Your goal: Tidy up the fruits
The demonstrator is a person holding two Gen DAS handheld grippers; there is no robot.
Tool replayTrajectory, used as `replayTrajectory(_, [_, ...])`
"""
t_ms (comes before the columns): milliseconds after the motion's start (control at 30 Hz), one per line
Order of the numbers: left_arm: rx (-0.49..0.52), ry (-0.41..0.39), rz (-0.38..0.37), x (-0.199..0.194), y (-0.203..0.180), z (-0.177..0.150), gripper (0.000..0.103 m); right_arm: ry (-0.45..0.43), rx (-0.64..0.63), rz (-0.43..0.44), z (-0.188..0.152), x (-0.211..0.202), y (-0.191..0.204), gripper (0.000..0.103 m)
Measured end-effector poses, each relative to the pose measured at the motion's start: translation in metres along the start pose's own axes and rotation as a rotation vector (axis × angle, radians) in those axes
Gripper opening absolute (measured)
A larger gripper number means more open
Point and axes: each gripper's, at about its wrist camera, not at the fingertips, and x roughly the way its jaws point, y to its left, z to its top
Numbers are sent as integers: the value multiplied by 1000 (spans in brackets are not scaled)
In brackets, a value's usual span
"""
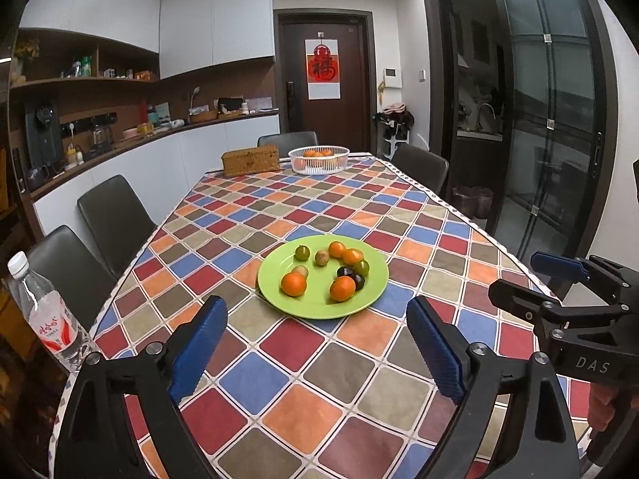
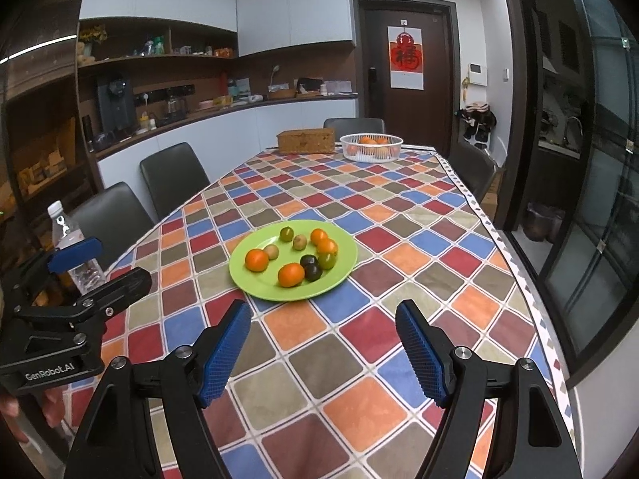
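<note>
Left gripper (image 1: 317, 345) and right gripper (image 2: 323, 347), both wide apart (holding nothing), aim at the round green plate (image 1: 275, 293) of fruit.

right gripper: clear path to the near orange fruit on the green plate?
Probably yes. The right gripper is open and empty, and only bare checked tablecloth lies between it and the near orange fruit at the round green plate's front.

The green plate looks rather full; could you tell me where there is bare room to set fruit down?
Bare tablecloth lies between the green plate and both grippers, and between the plate and the white basket. The plate's far right is crowded; its near-centre is free.
</note>
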Motion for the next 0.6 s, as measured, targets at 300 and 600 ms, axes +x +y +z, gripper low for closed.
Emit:
replayTrajectory(300, [8,-39,10,-14,-2,3,98,-34,-18,-17,2,-16,3,76])
replayTrajectory(600, [-2,-35,17,-18,0,4,103,-57,-28,-26,4,-22,3,79])
